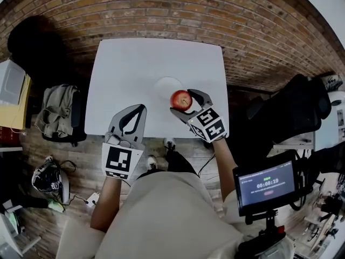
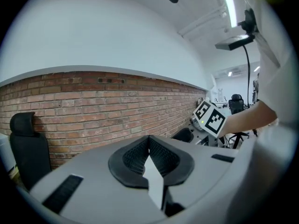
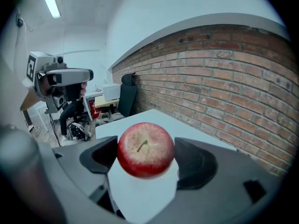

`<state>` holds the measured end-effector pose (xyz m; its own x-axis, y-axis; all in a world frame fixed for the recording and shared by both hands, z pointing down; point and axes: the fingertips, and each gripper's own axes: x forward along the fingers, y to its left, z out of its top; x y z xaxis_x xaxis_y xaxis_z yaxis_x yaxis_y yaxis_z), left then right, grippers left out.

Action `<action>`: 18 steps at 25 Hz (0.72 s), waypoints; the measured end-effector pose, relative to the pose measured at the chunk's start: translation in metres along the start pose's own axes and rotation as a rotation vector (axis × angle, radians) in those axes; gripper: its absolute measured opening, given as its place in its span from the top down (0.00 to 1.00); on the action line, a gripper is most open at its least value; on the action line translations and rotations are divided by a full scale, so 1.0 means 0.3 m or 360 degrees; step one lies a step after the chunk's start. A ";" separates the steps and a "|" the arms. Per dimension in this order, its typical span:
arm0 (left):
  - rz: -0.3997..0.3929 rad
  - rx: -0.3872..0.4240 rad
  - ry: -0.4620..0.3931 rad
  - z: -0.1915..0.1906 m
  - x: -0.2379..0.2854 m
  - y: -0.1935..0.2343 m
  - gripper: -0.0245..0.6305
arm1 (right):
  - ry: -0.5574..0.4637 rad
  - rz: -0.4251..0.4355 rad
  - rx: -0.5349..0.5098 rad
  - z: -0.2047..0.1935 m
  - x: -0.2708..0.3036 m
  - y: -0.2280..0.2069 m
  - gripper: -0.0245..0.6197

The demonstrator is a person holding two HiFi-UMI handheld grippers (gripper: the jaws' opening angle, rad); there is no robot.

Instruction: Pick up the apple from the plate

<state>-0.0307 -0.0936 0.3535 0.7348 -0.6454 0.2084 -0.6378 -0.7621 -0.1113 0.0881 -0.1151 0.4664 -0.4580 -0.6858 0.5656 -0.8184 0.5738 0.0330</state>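
Over white worktop [image 1: 135, 63], apple [image 1: 181, 98] is pinched by right gripper [image 1: 186, 102], near plate [image 1: 164, 84]; left gripper [image 1: 141, 109] is pressed together, empty.

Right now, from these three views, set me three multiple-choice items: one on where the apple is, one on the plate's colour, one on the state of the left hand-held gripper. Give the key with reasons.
1. Where is the apple?
A. Between the jaws of the right hand-held gripper
B. On the floor
C. On a chair

2. What colour is the plate?
A. Red
B. White
C. Blue

3. How does the left hand-held gripper stand?
A. Jaws together, holding nothing
B. Jaws wide apart
C. Jaws closed on the apple

Key:
1 A: the right gripper view shows both pads against the apple's sides.
2 B: the head view shows a pale white disc on the table.
3 A: the left gripper view shows the pads meeting with nothing between them.
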 end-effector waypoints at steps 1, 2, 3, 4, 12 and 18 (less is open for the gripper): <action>0.0005 0.0004 -0.0007 0.007 -0.005 0.007 0.96 | -0.0023 -0.0006 0.0011 0.013 -0.014 0.005 0.40; 0.0009 0.0008 -0.0015 0.013 -0.009 0.014 0.96 | -0.0049 -0.0011 0.0022 0.028 -0.029 0.010 0.40; 0.0012 0.0012 -0.0023 0.020 -0.013 0.018 0.96 | -0.0077 -0.0017 0.0033 0.043 -0.045 0.016 0.40; 0.0012 0.0015 -0.0032 0.027 -0.016 0.021 0.96 | -0.0106 -0.0022 0.0043 0.059 -0.062 0.022 0.39; -0.0047 0.0047 -0.0104 0.084 -0.021 0.000 0.96 | -0.0307 -0.0104 0.0076 0.166 -0.198 0.055 0.40; -0.0105 0.0086 -0.0160 0.142 -0.001 -0.030 0.96 | -0.0417 -0.0182 0.0070 0.222 -0.297 0.051 0.40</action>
<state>-0.0155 -0.0887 0.3130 0.7960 -0.5935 0.1191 -0.5758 -0.8031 -0.1536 0.0933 -0.0751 0.3615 -0.4313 -0.8404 0.3281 -0.8815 0.4700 0.0450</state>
